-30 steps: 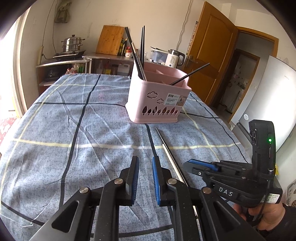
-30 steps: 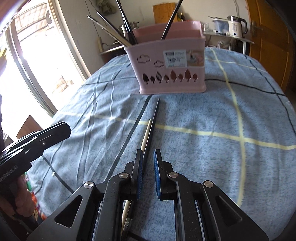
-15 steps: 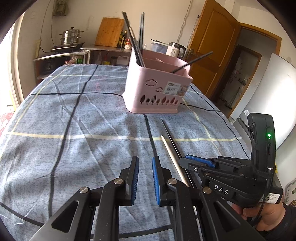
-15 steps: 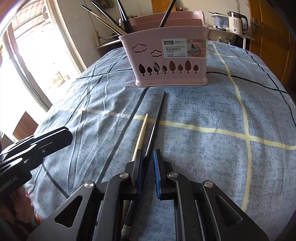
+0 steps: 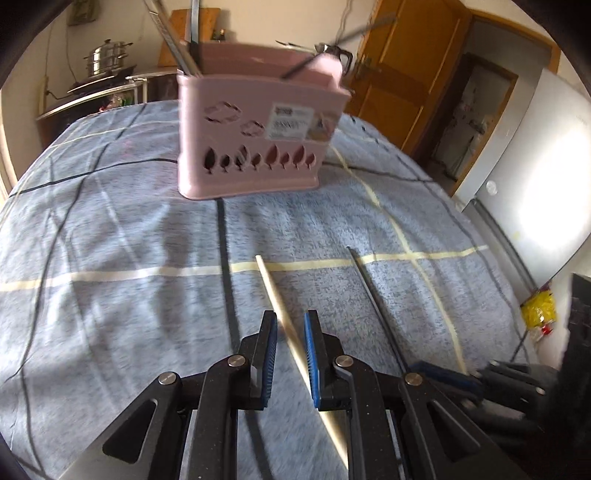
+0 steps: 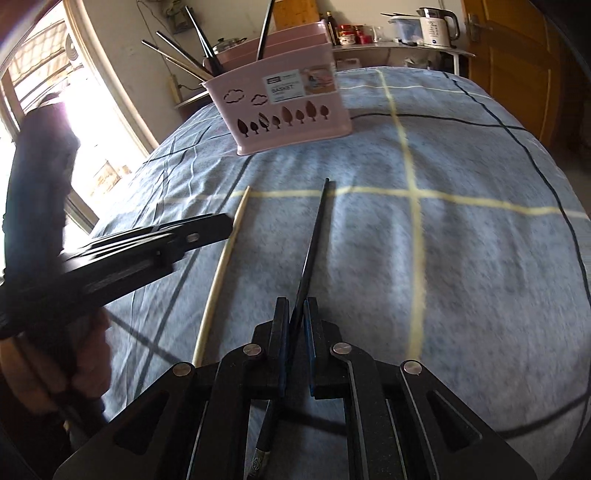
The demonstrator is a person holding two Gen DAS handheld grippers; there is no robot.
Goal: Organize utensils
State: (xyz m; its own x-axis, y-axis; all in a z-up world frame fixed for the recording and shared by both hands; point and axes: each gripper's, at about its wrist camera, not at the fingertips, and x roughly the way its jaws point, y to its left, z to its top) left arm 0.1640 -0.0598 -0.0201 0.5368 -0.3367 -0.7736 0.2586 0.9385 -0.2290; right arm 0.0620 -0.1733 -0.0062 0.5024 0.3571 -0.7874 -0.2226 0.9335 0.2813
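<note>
A pink utensil basket (image 5: 255, 125) with several dark chopsticks in it stands on the blue checked tablecloth; it also shows in the right wrist view (image 6: 284, 110). A pale wooden chopstick (image 5: 280, 306) lies on the cloth and runs between the fingers of my left gripper (image 5: 290, 325), which is open around it. A black chopstick (image 6: 314, 236) is clamped in my right gripper (image 6: 295, 310), which is shut on it and holds it pointing toward the basket. The black chopstick (image 5: 373, 295) also shows to the right in the left wrist view.
The tablecloth (image 5: 110, 240) covers the whole table. A pot (image 5: 105, 59), a wooden board and a kettle (image 6: 437, 22) stand on counters behind. A wooden door (image 5: 399, 74) is at the right, a window (image 6: 44, 110) at the left.
Both grippers moved forward and the two chopsticks came apart. The right gripper closed on the black chopstick. The left gripper shifted right, so the wooden chopstick now lies between its fingers.
</note>
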